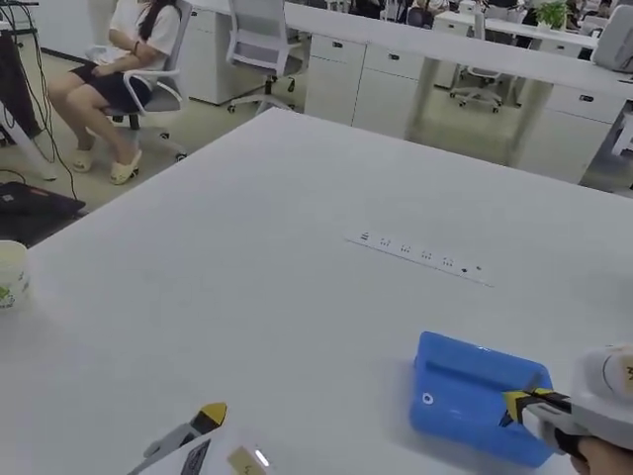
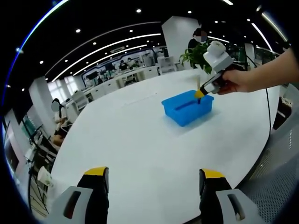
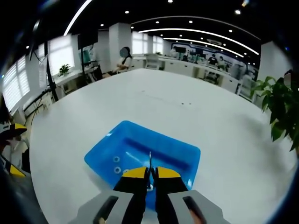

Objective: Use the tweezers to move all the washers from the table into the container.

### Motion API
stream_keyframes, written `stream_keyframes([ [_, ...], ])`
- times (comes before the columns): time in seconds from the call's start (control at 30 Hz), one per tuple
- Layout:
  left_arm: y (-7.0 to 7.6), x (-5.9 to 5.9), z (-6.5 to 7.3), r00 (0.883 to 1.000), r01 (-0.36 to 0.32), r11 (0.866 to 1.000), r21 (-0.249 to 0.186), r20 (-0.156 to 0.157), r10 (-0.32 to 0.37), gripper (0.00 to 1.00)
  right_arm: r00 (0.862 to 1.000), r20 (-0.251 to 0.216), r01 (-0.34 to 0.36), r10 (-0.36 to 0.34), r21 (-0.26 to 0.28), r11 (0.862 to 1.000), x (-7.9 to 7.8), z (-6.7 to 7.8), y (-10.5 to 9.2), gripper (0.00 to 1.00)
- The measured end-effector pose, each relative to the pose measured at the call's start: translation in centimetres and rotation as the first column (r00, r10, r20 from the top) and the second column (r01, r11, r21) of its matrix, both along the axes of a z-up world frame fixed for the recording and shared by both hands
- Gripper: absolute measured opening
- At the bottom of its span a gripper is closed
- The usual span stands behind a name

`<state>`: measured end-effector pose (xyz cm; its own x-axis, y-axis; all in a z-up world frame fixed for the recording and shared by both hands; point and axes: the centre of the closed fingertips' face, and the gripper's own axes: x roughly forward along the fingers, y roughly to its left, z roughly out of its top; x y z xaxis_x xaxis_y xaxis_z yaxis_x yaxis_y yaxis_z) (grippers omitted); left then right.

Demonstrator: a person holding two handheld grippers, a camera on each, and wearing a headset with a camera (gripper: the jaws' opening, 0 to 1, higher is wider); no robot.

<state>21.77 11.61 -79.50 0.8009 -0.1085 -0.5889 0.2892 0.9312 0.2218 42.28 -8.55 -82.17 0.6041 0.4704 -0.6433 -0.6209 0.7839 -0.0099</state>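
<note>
wide white table (image 1: 247,297), running off to rows of office desks. beyond its far left corner, a seated person (image 1: 129,49) on a swivel chair.

toward the near right of the table, a blue container (image 1: 465,381), rectangular, open side up. in the head view, long axis lying roughly left to right with a slight slant; in the right gripper view, long axis crossing that gripper's line.

above the container's near edge, the right gripper (image 3: 150,171), held in a hand and tipped down toward the blue floor. yellow-tipped jaws pinched together on the tweezers.

low at the near left, well apart from the container, the left gripper (image 2: 154,172). jaws spread wide, nothing between them, aimed across the table toward the container.

mid-table, a flush row of sockets (image 1: 420,255) with small markings, too small to read. at the left edge, a pale cup (image 1: 10,277) with a green print, not legible.

tweezers (image 3: 150,159): a thin metal sliver sticking out between the pinched jaws, long axis in line with them, tip pointing away from the hand and down into the container. cannot tell whether anything sits in the tip.

washers (image 3: 116,159): two small rings lying flat on the container floor, left of the tweezers, close together.
</note>
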Motion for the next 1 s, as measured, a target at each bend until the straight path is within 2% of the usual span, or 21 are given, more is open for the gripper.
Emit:
stream_keyframes([
  [0.17,-0.6,0.1,0.5,1.0,0.022,0.999,-0.025,0.016,-0.022,0.81,1.0,0.003,-0.003,0.003,-0.009,1.0,0.1,0.1,-0.1,0.02],
  [0.27,-1.3,0.2,1.4,0.997,0.054,0.998,-0.04,0.052,-0.052,0.82,1.0,0.014,0.002,-0.002,0.023,1.0,-0.2,1.3,0.1,0.03],
  [0.37,-1.8,0.2,1.9,0.996,0.071,0.996,-0.057,0.057,-0.067,0.82,0.999,0.04,-0.002,0.001,0.032,0.999,-0.4,2.3,0.1,0.03],
  [0.43,-2.1,0.2,2.3,0.996,0.08,0.994,-0.071,0.048,-0.076,0.81,0.998,0.06,-0.014,0.011,0.041,0.999,-1.0,3.3,0.3,0.03],
  [0.5,-2.9,0.4,3.2,0.994,0.1,0.988,-0.114,0.061,-0.094,0.78,0.996,0.085,-0.032,0.028,0.051,0.998,-1.7,4.4,0.5,0.03],
  [0.53,-3.1,0.5,3.9,0.992,0.113,0.986,-0.121,0.071,-0.104,0.76,0.995,0.098,-0.042,0.036,0.061,0.997,-2.1,5.2,0.7,0.03],
  [0.67,-4.0,0.9,6.1,0.983,0.168,0.98,-0.106,0.096,-0.158,0.73,0.988,0.135,-0.087,0.072,0.113,0.99,-3.9,8.0,1.3,0.03],
  [0.8,-5.4,1.1,8.6,0.969,0.231,0.96,-0.16,0.126,-0.212,0.66,0.975,0.17,-0.165,0.141,0.136,0.977,-6.4,10.5,2.1,0.02],
  [0.87,-6.3,1.2,9.8,0.962,0.264,0.942,-0.207,0.131,-0.24,0.61,0.967,0.182,-0.202,0.176,0.138,0.97,-7.8,11.3,2.3,0.02],
  [0.93,-7.4,1.0,10.7,0.948,0.317,0.914,-0.252,0.128,-0.293,0.54,0.955,0.19,-0.256,0.23,0.129,0.958,-9.3,11.8,2.7,0.02],
  [0.97,-8.0,0.9,11.3,0.938,0.346,0.896,-0.279,0.127,-0.323,0.5,0.948,0.192,-0.279,0.253,0.121,0.953,-9.9,12.0,2.9,0.02],
  [1.0,-8.5,0.9,11.8,0.931,0.366,0.882,-0.299,0.134,-0.341,0.49,0.938,0.199,-0.311,0.286,0.109,0.944,-10.8,12.3,3.1,0.02],
])
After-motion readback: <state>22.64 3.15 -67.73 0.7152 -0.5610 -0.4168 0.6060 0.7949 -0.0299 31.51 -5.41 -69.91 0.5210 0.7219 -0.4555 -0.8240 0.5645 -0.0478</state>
